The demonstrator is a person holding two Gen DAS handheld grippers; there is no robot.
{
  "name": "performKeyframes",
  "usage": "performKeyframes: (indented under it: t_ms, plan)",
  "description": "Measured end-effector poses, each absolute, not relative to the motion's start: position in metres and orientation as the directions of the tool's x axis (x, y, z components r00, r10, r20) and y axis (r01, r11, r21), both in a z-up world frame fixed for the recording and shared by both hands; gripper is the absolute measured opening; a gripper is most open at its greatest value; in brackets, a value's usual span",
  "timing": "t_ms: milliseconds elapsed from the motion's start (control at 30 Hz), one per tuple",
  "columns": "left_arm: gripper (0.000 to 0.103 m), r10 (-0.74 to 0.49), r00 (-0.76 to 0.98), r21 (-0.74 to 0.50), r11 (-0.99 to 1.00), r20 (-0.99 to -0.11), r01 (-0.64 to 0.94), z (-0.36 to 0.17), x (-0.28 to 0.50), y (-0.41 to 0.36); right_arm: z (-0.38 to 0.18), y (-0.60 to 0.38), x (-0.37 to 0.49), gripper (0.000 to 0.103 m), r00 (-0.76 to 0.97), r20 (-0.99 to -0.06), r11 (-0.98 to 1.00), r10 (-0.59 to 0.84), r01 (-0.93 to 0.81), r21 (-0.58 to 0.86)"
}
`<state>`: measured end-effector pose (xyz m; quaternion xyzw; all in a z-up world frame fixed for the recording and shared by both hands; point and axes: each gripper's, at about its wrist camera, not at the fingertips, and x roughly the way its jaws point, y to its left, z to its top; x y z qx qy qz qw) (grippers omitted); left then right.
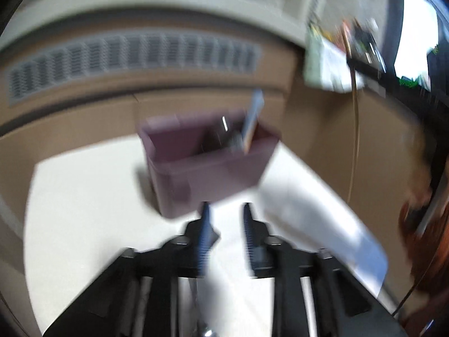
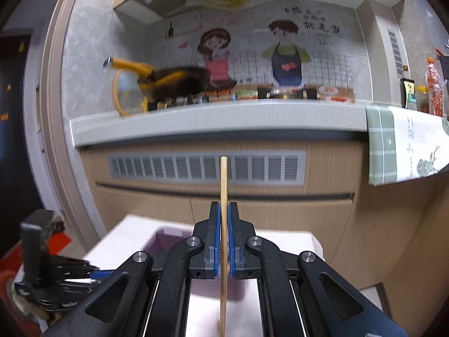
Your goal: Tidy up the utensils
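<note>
The right tool (image 2: 223,210) grips a wooden chopstick (image 2: 223,179) upright; its lower end is cut off. The left tool (image 1: 226,210), blurred, gapes empty near the purple bin (image 1: 207,165).

There was one purple bin (image 1: 207,165) on one white bench (image 1: 84,210). One wooden chopstick (image 2: 223,191) stood upright. A few utensils (image 1: 238,132) leaned in the bin, too blurred to count. Two tools showed: the left tool (image 1: 226,213) and the right tool (image 2: 223,210). One yellow-handled pan (image 2: 174,80) and one hanging cloth (image 2: 404,143) were seen.
</note>
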<state>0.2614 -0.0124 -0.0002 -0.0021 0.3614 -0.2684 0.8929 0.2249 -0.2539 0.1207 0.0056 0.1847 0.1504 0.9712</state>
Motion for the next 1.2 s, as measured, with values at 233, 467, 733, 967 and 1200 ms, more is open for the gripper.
performKeyframes:
  t_ms: [233, 467, 733, 967, 1200]
  plan:
    - [0.042, -0.382, 0.498, -0.036, 0.820, -0.778, 0.572, -0.058, 0.287, -0.037, 0.082, -0.270, 0.231, 0.004, 0.841, -0.459, 0.957, 0.287, -0.268, 0.108]
    - [0.043, -0.324, 0.488, 0.047, 0.795, -0.811, 0.605, -0.069, 0.299, -0.063, 0.067, -0.279, 0.234, 0.004, 0.825, -0.487, 0.958, 0.286, -0.255, 0.132]
    - [0.044, -0.332, 0.421, -0.035, 0.817, -0.844, 0.576, -0.076, 0.308, -0.058, 0.066, -0.280, 0.233, 0.004, 0.825, -0.484, 0.956, 0.292, -0.257, 0.139]
    - [0.043, -0.333, 0.425, -0.025, 0.811, -0.842, 0.585, -0.075, 0.304, -0.059, 0.068, -0.278, 0.231, 0.004, 0.828, -0.477, 0.955, 0.296, -0.262, 0.138]
    - [0.013, -0.351, 0.501, -0.120, 0.892, -0.791, 0.436, -0.072, 0.295, -0.028, 0.064, -0.279, 0.228, 0.004, 0.828, -0.471, 0.952, 0.305, -0.264, 0.153]
